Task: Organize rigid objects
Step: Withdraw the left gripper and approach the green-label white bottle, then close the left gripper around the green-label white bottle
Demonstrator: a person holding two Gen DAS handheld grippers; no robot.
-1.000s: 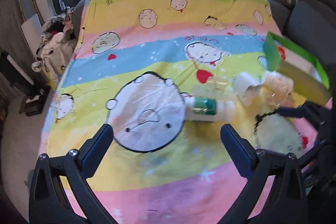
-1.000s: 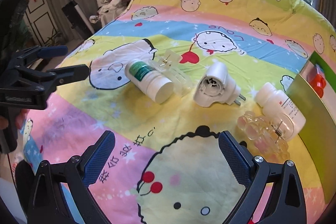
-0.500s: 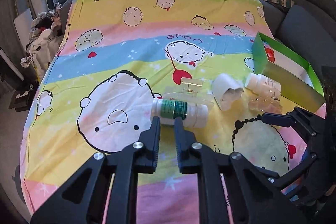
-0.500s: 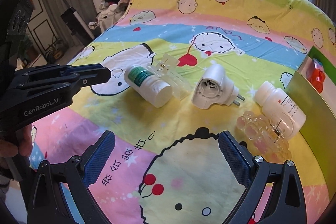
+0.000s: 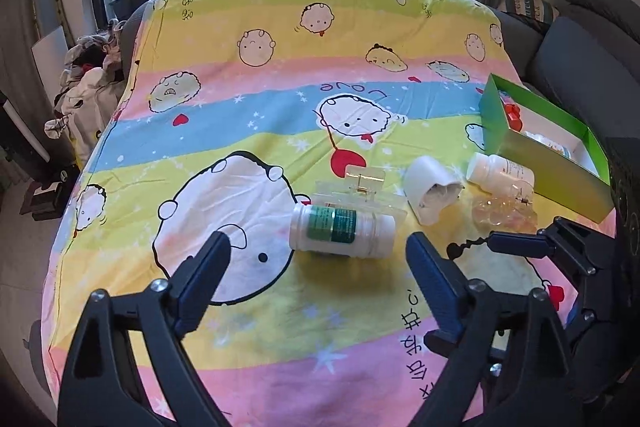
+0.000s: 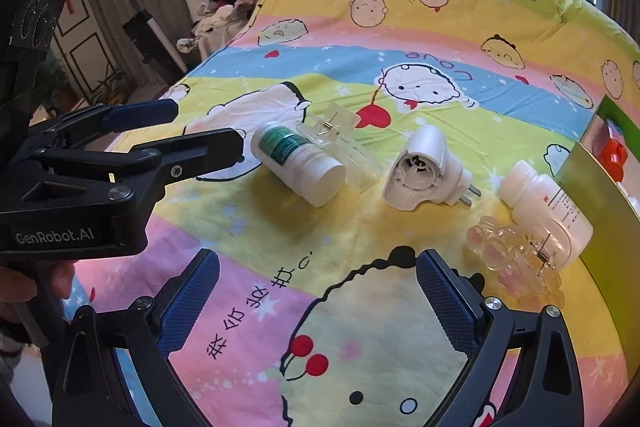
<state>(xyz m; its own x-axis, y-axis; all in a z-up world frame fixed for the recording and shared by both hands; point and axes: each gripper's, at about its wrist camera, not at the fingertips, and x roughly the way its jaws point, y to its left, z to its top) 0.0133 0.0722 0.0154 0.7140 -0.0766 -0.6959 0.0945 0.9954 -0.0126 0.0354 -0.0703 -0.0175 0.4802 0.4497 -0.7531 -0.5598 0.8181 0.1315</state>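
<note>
Two grippers, left (image 5: 316, 267) and right (image 6: 318, 279), are hovering with fingers spread (empty), the left framing the green-labelled bottle (image 5: 342, 230) for pickup.

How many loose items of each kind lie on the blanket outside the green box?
White pill bottles: 2, green-label bottle and red-print bottle
Clear hair clips: 2, flat clip and bubbly clip
White plug-in device: 1
Total: 5
</note>
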